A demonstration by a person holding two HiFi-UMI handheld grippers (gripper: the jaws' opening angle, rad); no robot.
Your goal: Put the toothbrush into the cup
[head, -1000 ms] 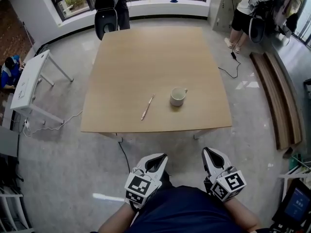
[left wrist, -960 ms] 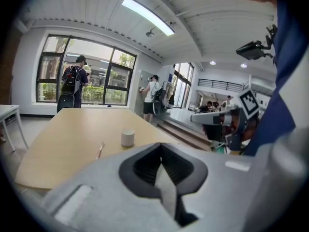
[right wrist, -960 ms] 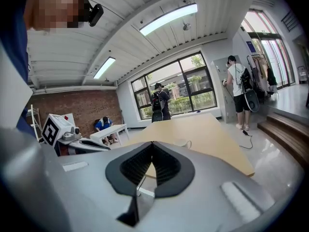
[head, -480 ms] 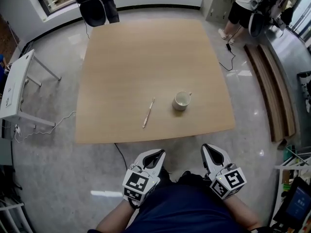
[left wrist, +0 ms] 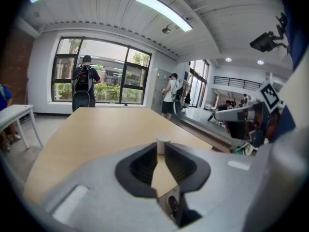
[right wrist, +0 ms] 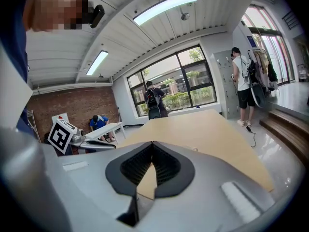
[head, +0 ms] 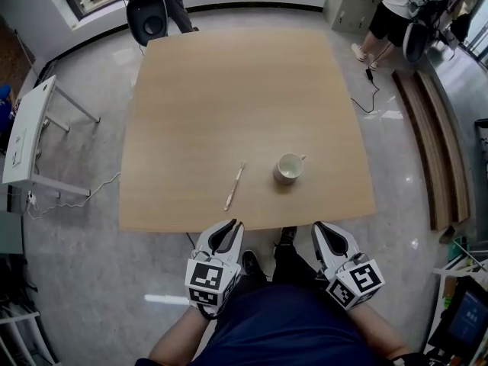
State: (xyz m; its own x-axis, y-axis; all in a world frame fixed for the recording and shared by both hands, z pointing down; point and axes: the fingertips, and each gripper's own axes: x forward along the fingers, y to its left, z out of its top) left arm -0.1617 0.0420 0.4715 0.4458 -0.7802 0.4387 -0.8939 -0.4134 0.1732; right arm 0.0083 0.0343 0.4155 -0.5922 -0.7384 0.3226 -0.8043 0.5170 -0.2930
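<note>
A pale toothbrush (head: 234, 187) lies flat on the wooden table (head: 229, 90), near its front edge. A white cup (head: 289, 168) stands upright a little to its right. My left gripper (head: 232, 225) hovers just off the table's front edge, short of the toothbrush. Its jaws are opening and nothing is between them. In the left gripper view the cup (left wrist: 163, 139) shows far off through the narrow gap of that gripper (left wrist: 161, 151). My right gripper (head: 319, 226) is beside it, below the cup. In the right gripper view this gripper (right wrist: 152, 145) has its tips together and holds nothing.
A white side table (head: 30, 128) stands on the floor at the left, with a cable (head: 84, 197) trailing from it. Wooden benches (head: 438, 151) run along the right. People stand by the windows beyond the table's far edge and at the far right.
Both grippers have come forward to the table's front edge. The toothbrush and cup lie where they were.
</note>
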